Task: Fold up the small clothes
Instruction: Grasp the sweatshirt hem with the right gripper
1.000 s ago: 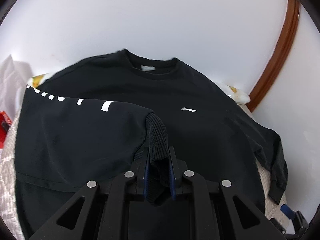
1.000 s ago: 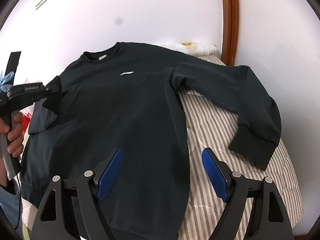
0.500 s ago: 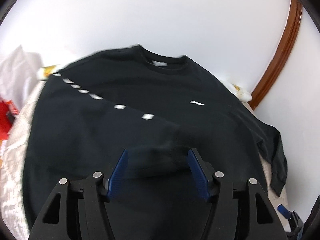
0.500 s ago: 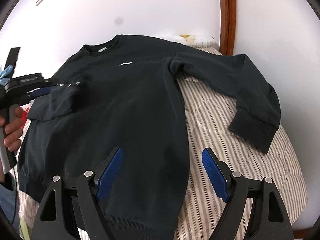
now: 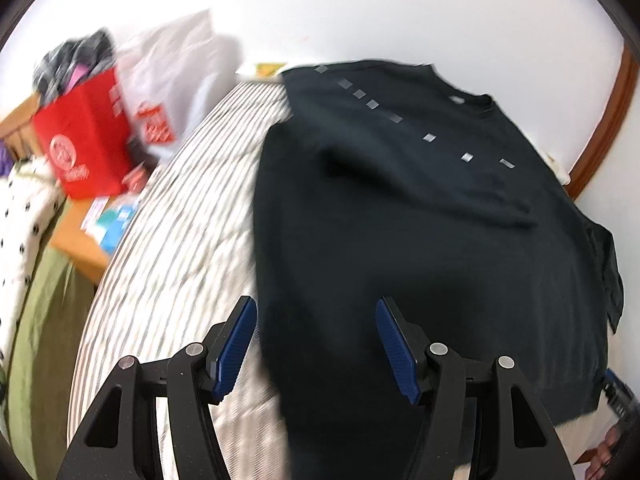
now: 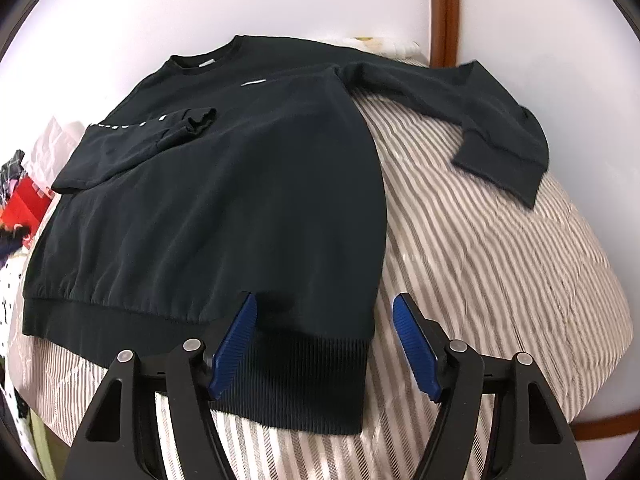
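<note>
Your right tongs [image 6: 324, 344] apart, jaws just been closing, straddling ribbed hem corner of sweatshirt [image 6: 224, 200]; pads not pressing yet. Your left tongs [image 5: 316, 344] apart, nothing gripped, over sweatshirt's opposite side edge. Sweatshirt flat on striped bed [image 6: 500, 264] ahead of both. Beyond: one sleeve [image 6: 132, 144] folded across chest, one sleeve [image 6: 472, 108] outstretched. Risk: you pinch top layer only, hem drags, folded sleeve slips. Count: one sweatshirt, two tongs.
</note>
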A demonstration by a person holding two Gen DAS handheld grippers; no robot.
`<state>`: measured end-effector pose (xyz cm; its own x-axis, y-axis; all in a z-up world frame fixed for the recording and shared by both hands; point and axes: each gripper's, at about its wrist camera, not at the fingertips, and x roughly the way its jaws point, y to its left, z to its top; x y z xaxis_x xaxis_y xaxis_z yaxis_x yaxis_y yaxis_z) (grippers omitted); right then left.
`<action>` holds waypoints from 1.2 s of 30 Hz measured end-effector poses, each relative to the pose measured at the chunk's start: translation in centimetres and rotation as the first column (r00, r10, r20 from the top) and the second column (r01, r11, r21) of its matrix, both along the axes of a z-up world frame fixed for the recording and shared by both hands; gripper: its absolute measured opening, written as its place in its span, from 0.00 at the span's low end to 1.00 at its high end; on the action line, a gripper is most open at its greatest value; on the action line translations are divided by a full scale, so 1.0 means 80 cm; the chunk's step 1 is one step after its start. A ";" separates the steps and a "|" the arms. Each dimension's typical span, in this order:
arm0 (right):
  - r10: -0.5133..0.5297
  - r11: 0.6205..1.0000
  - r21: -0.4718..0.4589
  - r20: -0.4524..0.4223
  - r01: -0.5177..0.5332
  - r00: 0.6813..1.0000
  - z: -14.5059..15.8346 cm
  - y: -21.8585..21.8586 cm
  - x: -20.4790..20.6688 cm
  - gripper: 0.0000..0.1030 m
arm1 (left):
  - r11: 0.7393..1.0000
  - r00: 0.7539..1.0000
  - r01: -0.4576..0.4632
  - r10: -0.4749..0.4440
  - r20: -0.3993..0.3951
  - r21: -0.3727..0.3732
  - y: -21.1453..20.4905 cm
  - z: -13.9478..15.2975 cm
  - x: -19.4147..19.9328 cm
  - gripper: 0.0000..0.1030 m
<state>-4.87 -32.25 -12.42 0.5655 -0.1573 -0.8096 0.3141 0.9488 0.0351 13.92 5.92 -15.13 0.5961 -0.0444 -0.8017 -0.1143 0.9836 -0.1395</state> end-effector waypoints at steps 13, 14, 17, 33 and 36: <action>0.006 1.000 0.023 0.025 -0.006 1.000 -0.015 0.013 -0.008 0.67 | 0.995 0.997 0.075 -0.074 0.011 -0.062 0.014 -0.040 -0.040 0.58; 0.004 1.000 0.024 0.027 -0.004 1.000 -0.015 0.012 -0.005 0.67 | 0.996 0.997 0.080 -0.080 0.011 -0.041 0.008 -0.041 -0.036 0.58; 0.003 1.000 0.019 0.036 -0.004 0.999 -0.016 0.012 0.005 0.67 | 0.997 0.997 0.075 -0.075 0.012 0.000 -0.005 -0.042 -0.031 0.55; 0.061 0.998 0.016 0.068 -0.062 0.996 0.015 0.019 -0.015 0.11 | 0.996 0.998 0.054 -0.051 0.035 -0.067 0.028 -0.029 -0.083 0.07; 0.070 0.997 0.026 0.057 -0.072 0.996 0.020 0.020 -0.027 0.11 | 0.997 0.998 0.058 -0.056 0.034 -0.058 0.033 -0.025 -0.106 0.07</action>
